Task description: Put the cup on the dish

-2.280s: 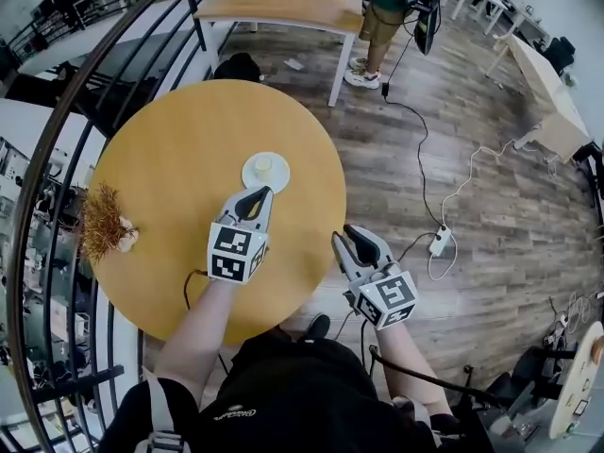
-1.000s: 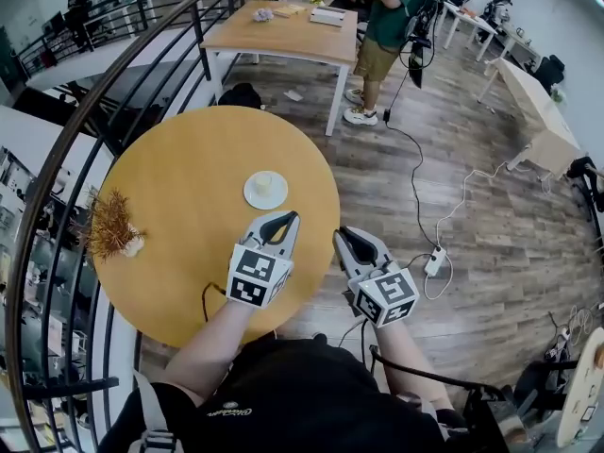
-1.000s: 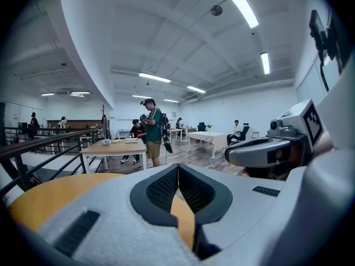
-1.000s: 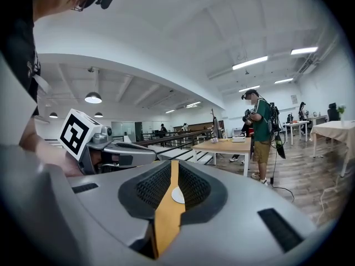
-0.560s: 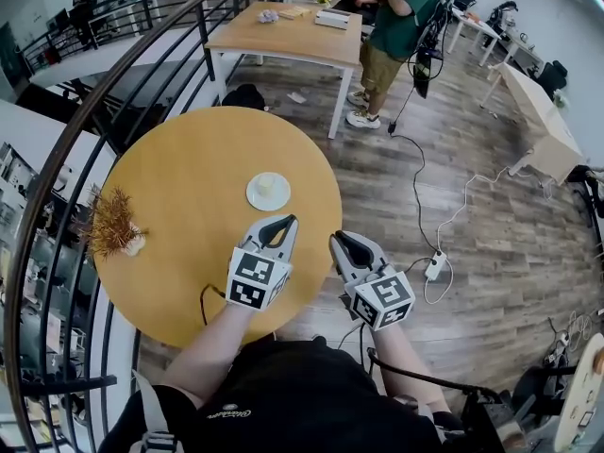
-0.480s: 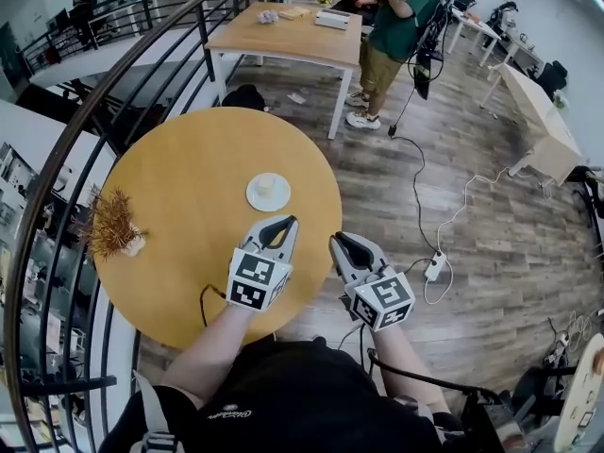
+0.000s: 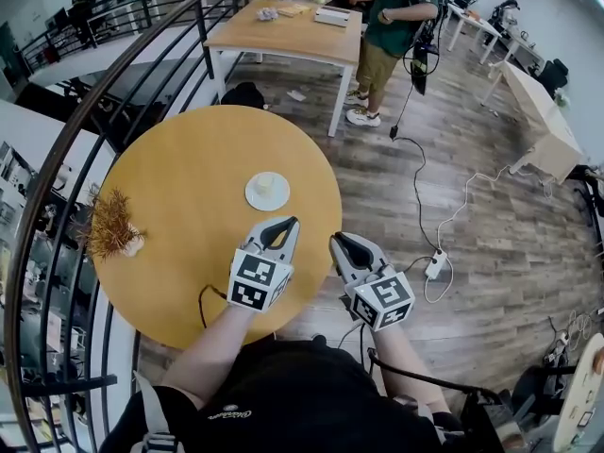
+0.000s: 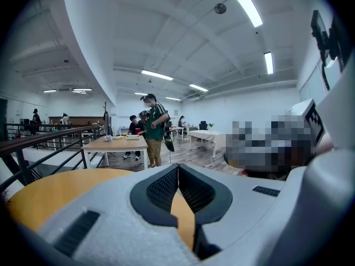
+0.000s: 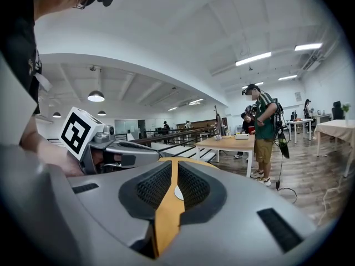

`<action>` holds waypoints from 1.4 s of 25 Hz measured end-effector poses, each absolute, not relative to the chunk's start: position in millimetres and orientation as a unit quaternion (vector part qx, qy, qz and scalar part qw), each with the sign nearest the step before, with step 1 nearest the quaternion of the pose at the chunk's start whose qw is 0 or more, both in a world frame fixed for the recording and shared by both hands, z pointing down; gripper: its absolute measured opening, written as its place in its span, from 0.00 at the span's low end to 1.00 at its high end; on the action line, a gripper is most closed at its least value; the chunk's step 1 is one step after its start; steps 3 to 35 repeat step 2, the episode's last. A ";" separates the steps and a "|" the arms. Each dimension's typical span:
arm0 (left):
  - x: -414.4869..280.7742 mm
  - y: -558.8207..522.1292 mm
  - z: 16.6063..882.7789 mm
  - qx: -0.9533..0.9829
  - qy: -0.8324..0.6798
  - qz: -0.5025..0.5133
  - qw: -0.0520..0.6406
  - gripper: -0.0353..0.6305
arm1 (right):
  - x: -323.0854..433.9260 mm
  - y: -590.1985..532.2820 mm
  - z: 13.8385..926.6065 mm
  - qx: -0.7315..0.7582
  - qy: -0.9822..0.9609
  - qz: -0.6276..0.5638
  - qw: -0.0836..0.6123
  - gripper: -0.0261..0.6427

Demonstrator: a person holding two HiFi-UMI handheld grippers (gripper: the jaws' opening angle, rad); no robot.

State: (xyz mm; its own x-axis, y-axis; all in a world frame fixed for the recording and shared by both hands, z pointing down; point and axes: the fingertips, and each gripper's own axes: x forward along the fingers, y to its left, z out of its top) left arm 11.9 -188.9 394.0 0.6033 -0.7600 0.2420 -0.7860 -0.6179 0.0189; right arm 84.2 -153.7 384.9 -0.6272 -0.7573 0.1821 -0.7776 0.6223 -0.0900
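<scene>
— Left gripper [image 7: 282,224], right gripper [image 7: 341,242]: I'm holding both shut, empty, at the near edge of the round yellow wooden table [image 7: 170,173].
— The small pale cup [image 7: 266,186]?
— Sitting on the round white dish [image 7: 254,199], farther in; I'm avoiding nudging it.

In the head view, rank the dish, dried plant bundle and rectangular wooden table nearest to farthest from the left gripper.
1. Dish, just ahead of the left gripper.
2. Dried plant bundle, at the round table's left edge.
3. Rectangular wooden table, far back, upper centre.
</scene>
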 end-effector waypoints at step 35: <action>11.2 -189.7 396.4 0.893 -0.433 0.106 0.061 0.06 | 83.1 -154.3 385.7 0.425 -0.899 0.080 0.063 0.09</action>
